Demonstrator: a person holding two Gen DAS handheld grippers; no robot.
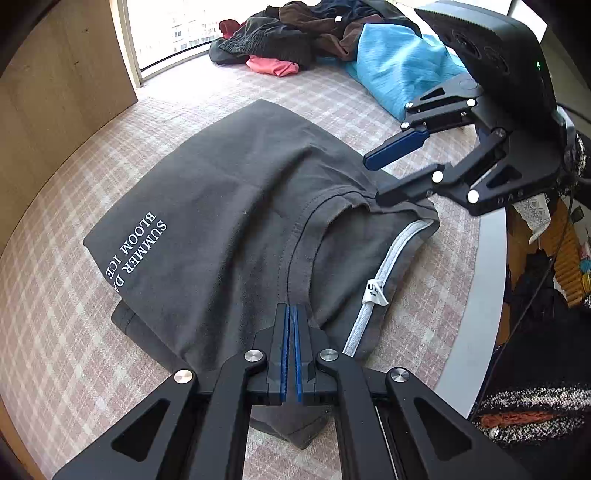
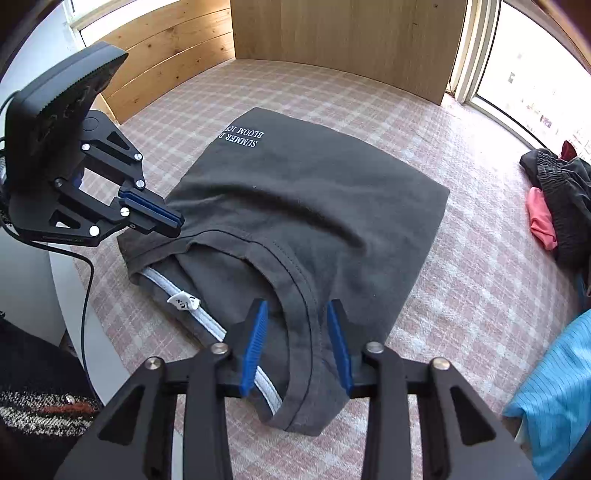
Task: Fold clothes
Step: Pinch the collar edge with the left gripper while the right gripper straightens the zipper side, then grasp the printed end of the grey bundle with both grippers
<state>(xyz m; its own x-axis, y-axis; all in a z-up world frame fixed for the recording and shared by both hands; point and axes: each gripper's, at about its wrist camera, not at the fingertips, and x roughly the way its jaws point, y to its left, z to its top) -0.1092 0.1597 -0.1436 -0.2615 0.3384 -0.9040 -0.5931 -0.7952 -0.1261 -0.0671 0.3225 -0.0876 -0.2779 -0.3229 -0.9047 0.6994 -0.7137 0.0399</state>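
Observation:
A dark grey T-shirt (image 1: 240, 206) (image 2: 314, 206) with white lettering lies folded on the pink checked cloth (image 1: 55, 295), its collar and white neck tape facing me. My left gripper (image 1: 291, 308) (image 2: 179, 223) is shut on the fabric at the collar edge on one shoulder side. My right gripper (image 2: 297, 304) (image 1: 373, 180) stands open at the other shoulder side. Its two blue pads (image 2: 256, 332) straddle the collar band, and in the left wrist view its lower finger lies against the shirt's edge.
A pile of dark, brown and pink clothes (image 1: 295, 33) (image 2: 561, 192) lies at the far side, with a bright blue garment (image 1: 399, 70) (image 2: 554, 387) beside it. A wooden panel (image 2: 332, 37) and a window bound the back. The table's white rim (image 1: 487, 295) curves close by.

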